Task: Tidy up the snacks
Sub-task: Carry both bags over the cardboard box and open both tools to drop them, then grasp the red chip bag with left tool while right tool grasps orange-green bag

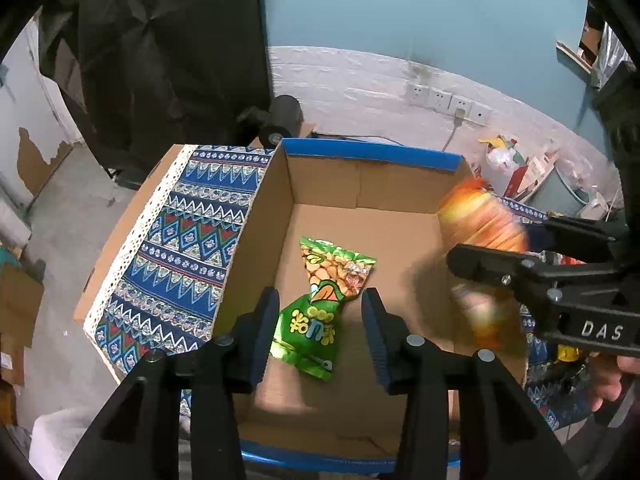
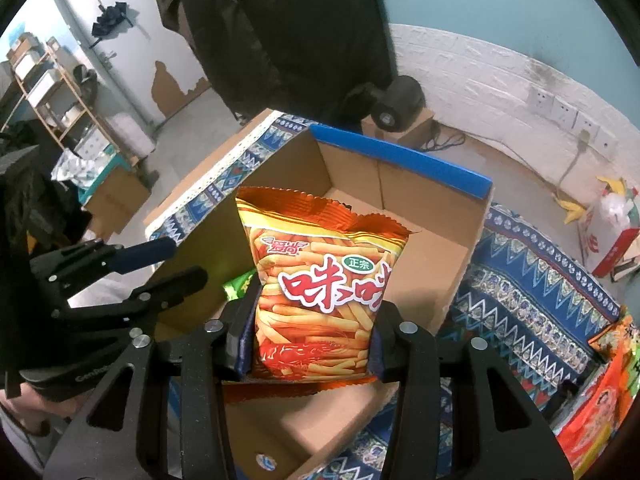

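A green snack bag (image 1: 340,268) lies flat on the floor of an open cardboard box (image 1: 368,152) with blue-edged flaps. My left gripper (image 1: 320,296) hangs just above the bag's lower half, open, its pads clear of the wrapper. From the right wrist view the left gripper (image 2: 186,260) shows at the box's left wall, and a corner of the green bag (image 2: 236,286) peeks out. My right gripper (image 2: 318,304) is shut on an orange bag of fries-shaped snacks (image 2: 320,280), upright over the box (image 2: 400,156). In the left wrist view that bag (image 1: 480,220) is a blur beside the right gripper (image 1: 496,244).
The box rests on a blue patterned cloth (image 1: 192,240) over a cardboard-edged surface. More orange snack bags (image 2: 600,380) lie on the cloth (image 2: 540,280) to the right. A black round device (image 1: 280,120) stands behind the box. A person's hand (image 1: 608,380) holds the right gripper.
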The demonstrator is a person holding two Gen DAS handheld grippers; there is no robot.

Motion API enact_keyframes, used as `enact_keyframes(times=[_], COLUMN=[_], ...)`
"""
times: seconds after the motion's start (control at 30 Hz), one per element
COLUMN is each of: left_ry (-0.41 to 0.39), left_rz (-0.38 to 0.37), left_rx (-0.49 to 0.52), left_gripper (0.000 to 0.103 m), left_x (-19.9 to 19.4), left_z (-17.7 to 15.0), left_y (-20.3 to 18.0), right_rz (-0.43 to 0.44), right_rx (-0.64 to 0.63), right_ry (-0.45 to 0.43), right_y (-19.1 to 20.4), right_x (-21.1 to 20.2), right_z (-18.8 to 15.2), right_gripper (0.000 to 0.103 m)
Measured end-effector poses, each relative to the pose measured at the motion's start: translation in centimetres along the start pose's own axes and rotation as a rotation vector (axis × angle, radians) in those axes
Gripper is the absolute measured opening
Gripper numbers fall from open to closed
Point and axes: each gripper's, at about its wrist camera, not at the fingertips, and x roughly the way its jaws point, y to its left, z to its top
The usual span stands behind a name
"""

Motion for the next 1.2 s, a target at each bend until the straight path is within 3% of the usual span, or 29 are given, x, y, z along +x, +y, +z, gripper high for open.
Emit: enact_keyframes(times=[0.1,0.2,0.77,1.2], left_ry=[-0.012,-0.023,-0.057,-0.033], left_rz=[-0.017,-0.030,-0.143,-0.229], left_rx=[-0.001,0.016,0.159,0.260], left_gripper=[0.055,0.056,0.066,0.070], left_x=[-0.3,-0.6,-1.3,-0.7], left_z=[0.2,0.3,1.9,3.6], left_y=[-0.4,-1.2,-9.6,-17.2], right_rz=[-0.009,-0.021,-0.132,-0.212], right_rx=[0.004,0.015,0.121,0.188], right_ry=[-0.021,-0.034,-0.117,-0.117], right_y=[-0.2,-0.7,-8.0,-14.8], right_x=[-0.7,-1.5,-9.2,-13.9], right_z=[-0.2,-0.3,-2.4,-5.9], right_gripper=[0.063,0.070,0.073,0.075])
